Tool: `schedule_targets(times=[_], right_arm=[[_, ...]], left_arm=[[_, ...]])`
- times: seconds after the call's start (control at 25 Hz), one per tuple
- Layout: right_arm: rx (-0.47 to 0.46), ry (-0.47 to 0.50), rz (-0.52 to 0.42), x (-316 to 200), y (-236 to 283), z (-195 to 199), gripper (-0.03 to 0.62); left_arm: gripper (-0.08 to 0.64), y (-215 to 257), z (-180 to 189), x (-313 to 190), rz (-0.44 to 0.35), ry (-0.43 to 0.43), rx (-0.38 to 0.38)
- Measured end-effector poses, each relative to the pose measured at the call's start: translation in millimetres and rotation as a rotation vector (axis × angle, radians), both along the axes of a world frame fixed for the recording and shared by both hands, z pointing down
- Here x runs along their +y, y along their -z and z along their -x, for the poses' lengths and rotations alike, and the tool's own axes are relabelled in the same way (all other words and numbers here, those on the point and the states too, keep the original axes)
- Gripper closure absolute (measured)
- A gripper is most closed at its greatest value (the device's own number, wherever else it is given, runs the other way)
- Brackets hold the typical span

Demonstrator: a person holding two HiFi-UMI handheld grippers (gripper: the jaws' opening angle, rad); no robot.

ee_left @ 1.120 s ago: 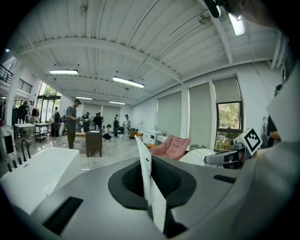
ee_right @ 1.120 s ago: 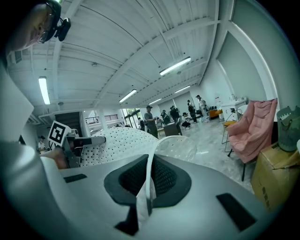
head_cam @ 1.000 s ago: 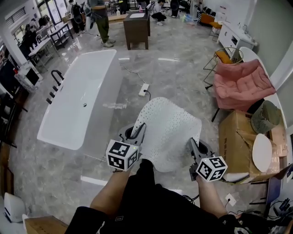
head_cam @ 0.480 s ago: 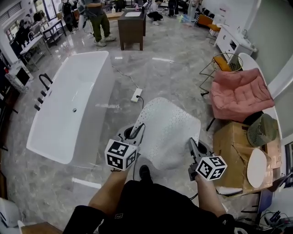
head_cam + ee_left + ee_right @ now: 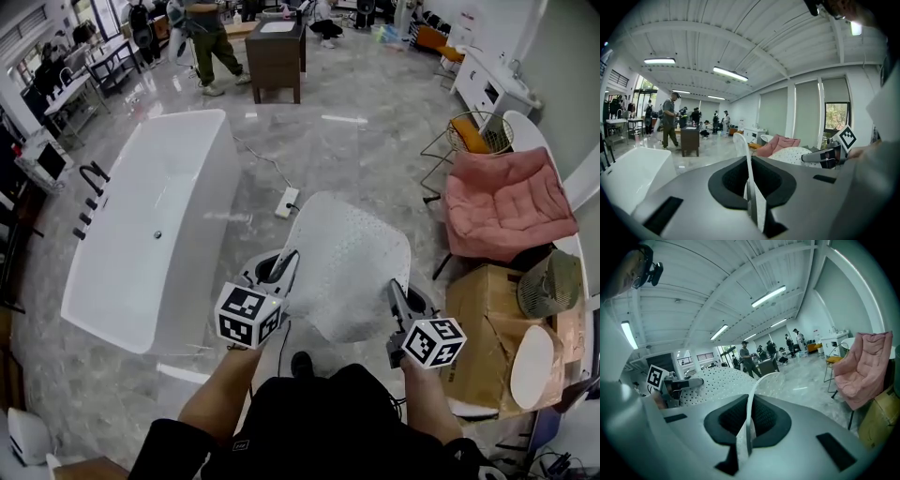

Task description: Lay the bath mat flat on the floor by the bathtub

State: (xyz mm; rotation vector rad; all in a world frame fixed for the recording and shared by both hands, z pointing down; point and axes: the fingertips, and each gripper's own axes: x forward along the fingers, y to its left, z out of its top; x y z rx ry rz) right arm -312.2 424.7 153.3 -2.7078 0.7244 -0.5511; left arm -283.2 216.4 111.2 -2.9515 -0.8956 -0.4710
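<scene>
Head view shows left claw [image 5: 289, 259] and right claw [image 5: 393, 288] clamped on the bath mat [image 5: 349, 262].

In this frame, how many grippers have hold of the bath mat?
2. The left gripper is shut on the left edge of the bath mat, and the right gripper on its right edge. Each gripper view shows the mat pinched between the jaws.

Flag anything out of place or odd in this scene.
The bath mat is not on the floor. It hangs bowed in the air, pinched at its edges by the left gripper and right gripper. A power strip with its cable lies loose on the floor beside the bathtub, roughly where a mat might go.
</scene>
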Motion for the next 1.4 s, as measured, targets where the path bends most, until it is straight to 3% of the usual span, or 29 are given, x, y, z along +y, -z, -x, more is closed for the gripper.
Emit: schedule_targets(times=[0.32,0.72,1.04,1.4], right_arm=[[-0.051,0.063,-0.021,43.2,-23.6,-77.7,0.569],[-0.059,0.199,0.005,92.6,-43.8,-174.6,0.569],[-0.084,0.351,0.032,32.6,-50.4,-243.1,0.569],[-0.055,0.586,0.093,-115.1,-32.7,-359.4,0.569]], left_arm=[[0.538,-17.7,-67.3,48.8,-0.004,0.048,-0.062],[0.538,-28.4,-132.5,108.2,0.015,0.159,-0.050],[0.538,-46.9,-178.8,44.6,0.050,0.320,-0.084],[0.538,-58.6,-259.1,-84.5,0.105,0.541,-0.075]])
